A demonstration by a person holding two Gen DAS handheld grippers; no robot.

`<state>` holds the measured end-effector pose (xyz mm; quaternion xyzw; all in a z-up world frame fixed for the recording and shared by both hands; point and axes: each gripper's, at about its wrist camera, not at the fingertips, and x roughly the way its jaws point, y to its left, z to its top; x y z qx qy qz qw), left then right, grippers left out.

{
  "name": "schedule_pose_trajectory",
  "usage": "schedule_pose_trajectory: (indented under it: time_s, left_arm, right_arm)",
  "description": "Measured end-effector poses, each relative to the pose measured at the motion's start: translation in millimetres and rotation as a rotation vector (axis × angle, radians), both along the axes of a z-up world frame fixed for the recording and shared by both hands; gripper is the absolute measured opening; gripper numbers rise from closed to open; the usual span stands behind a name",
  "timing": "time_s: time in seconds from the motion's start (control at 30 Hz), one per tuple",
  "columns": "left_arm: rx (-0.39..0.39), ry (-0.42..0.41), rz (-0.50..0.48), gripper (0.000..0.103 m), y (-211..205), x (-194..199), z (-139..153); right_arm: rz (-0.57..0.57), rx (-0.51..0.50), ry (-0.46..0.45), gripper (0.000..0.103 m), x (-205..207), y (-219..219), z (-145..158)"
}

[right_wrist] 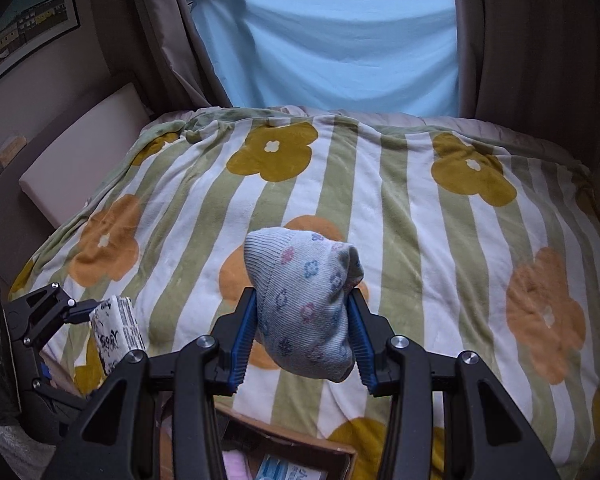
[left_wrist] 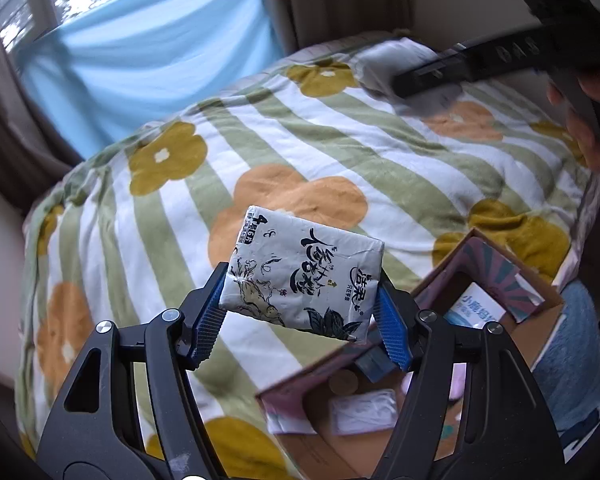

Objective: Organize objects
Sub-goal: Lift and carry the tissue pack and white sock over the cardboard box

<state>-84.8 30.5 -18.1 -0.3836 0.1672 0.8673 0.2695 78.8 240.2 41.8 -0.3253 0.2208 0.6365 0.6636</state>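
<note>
My left gripper (left_wrist: 302, 312) is shut on a white tissue pack (left_wrist: 300, 276) with black ink drawings, held in the air above the flowered blanket (left_wrist: 340, 148). The same tissue pack (right_wrist: 116, 334) shows at the lower left of the right wrist view, in the left gripper (right_wrist: 100, 316). My right gripper (right_wrist: 302, 336) is shut on a rolled pale-blue sock (right_wrist: 304, 304) with small flower prints, lifted over the blanket (right_wrist: 400, 200). The right gripper (left_wrist: 404, 84) appears blurred at the upper right of the left wrist view, with the sock (left_wrist: 396, 60) a pale smear beside it.
An open cardboard box (left_wrist: 540, 320) with small packs inside sits below and right of the left gripper; its edge (right_wrist: 300, 444) shows under the right gripper. A blue cloth (right_wrist: 340, 40) hangs behind the bed, curtains on both sides. A white cushion (right_wrist: 80, 148) lies at the left.
</note>
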Motion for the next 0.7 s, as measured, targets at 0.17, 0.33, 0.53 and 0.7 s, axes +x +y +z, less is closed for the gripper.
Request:
schedule_pose_trajectory:
  time_s: [0.17,0.33,0.53,0.7]
  left_arm:
    - [-0.003,0.021,0.101,0.064,-14.9,33.6,-5.2]
    - [0.087,-0.022,0.206,0.064,-30.6,58.1,-22.6]
    - [0.161,-0.036,0.261,0.064,-39.8,86.7,-40.0]
    - [0.166,-0.024,0.321,0.064,-42.0,101.2,-51.8]
  right_arm:
    - [0.006,-0.010,0.051,0.041,-3.6,-46.2,-15.3]
    - [0.016,-0.007,0.037,0.041,-9.5,-84.7,-36.7]
    - [0.006,-0.014,0.026,0.041,-12.2,-117.9,-65.5]
    - [0.001,-0.045,0.083,0.041,-11.9,-131.0,-90.4]
